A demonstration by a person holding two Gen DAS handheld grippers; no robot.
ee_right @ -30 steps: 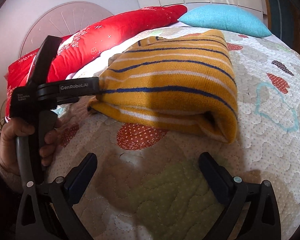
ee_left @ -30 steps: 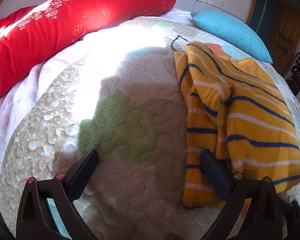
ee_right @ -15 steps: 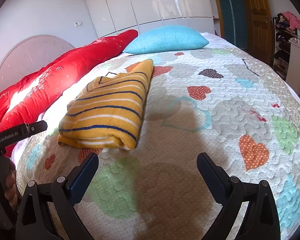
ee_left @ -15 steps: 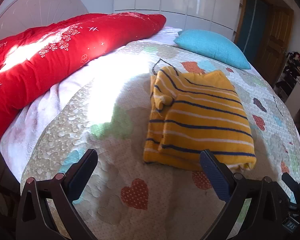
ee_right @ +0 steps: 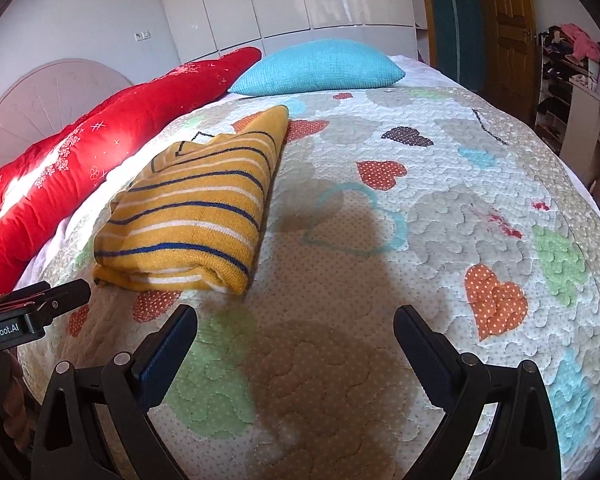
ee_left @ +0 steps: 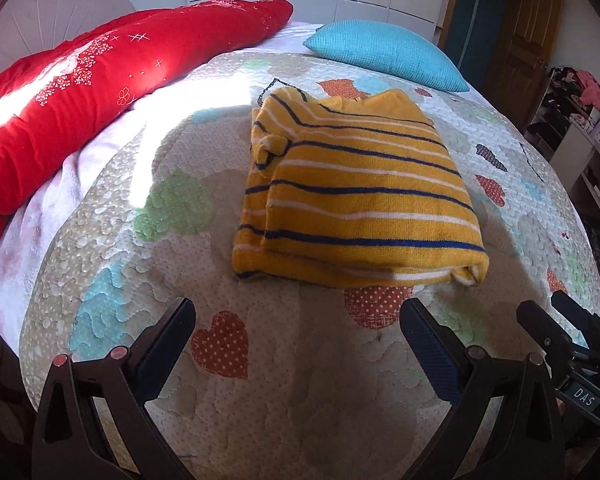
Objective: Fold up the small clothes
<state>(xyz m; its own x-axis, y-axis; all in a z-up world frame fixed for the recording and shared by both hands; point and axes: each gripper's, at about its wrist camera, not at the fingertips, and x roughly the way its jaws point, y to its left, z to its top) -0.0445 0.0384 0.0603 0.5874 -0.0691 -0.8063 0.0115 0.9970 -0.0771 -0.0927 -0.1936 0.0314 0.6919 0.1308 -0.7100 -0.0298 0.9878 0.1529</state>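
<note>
A yellow sweater (ee_left: 360,196) with blue and white stripes lies folded in a compact rectangle on the quilted bedspread (ee_left: 292,380). It also shows in the right wrist view (ee_right: 196,216), at the left. My left gripper (ee_left: 296,332) is open and empty, held above the quilt just short of the sweater's near edge. My right gripper (ee_right: 296,340) is open and empty, to the right of and nearer than the sweater. The left gripper's body (ee_right: 24,316) shows at the left edge of the right wrist view.
A red duvet (ee_left: 100,80) lies along the left side of the bed. A turquoise pillow (ee_left: 384,54) lies at the far end. White wardrobes, a wooden door (ee_right: 508,36) and cluttered shelves (ee_right: 580,80) stand beyond the bed on the right.
Both grippers have pulled back and up from the sweater, which now lies folded and untouched. The left gripper no longer has a finger at the sweater's edge.
</note>
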